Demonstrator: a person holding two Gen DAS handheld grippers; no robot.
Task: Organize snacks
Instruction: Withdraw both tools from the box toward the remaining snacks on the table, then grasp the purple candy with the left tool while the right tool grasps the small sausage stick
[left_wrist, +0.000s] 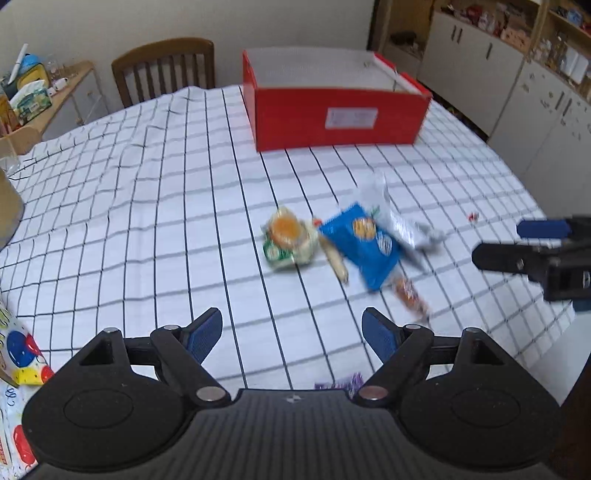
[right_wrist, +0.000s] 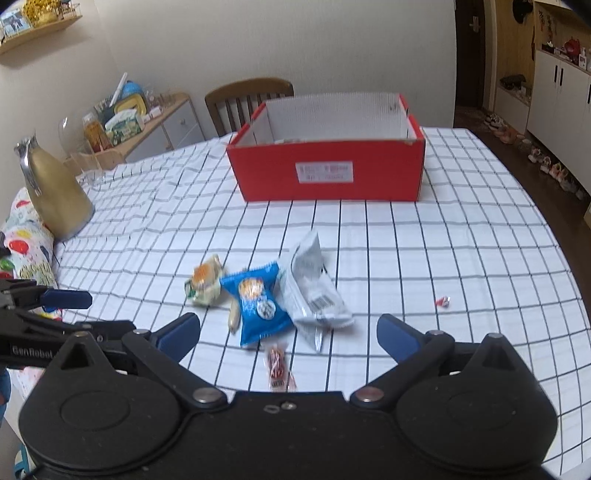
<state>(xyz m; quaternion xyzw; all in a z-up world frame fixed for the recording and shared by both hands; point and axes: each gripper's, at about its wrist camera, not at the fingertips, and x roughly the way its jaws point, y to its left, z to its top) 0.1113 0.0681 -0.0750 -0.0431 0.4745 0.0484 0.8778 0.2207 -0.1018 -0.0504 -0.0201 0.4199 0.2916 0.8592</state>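
The left gripper (left_wrist: 291, 334) and right gripper (right_wrist: 288, 336) are both hanging spread wide over the checkered counter (right_wrist: 461, 258), holding nothing. Just ahead, a small red-striped snack (right_wrist: 277, 365) is lying near the right gripper. Beyond it, a blue packet (right_wrist: 258, 306) is sitting between a green-and-orange snack (right_wrist: 204, 284) and a silver pouch (right_wrist: 314, 291), touching both. Farther back, the open red box (right_wrist: 327, 173) is standing well apart from them.
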